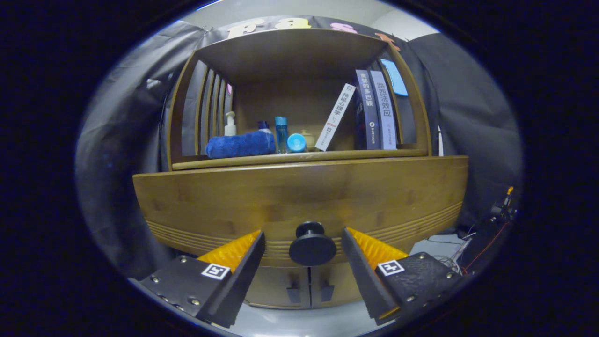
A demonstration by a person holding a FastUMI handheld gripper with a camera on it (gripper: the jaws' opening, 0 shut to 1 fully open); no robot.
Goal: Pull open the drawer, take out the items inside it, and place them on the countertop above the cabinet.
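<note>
At the bottom of the frame we see the gripper (pixel 303 243) with its fingers spread apart, one on each side of the drawer knob (pixel 312 244), neither touching it. The knob sits low on the closed wooden drawer (pixel 299 196) across the centre. Above, on the countertop (pixel 299 158), lie a rolled blue towel (pixel 239 144), bottles (pixel 281 135) and books (pixel 374 110).

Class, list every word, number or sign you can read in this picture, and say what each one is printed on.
"路西法效应": spine of the pale upright book.
"贪婪的多巴胺": spine of the dark book beside it; the top characters are blurred, so this is less sure.
White leaning book: the title is too blurred to read.
Square markers on the open claw, whose fingers flank the drawer knob: patterns, no words.
</note>
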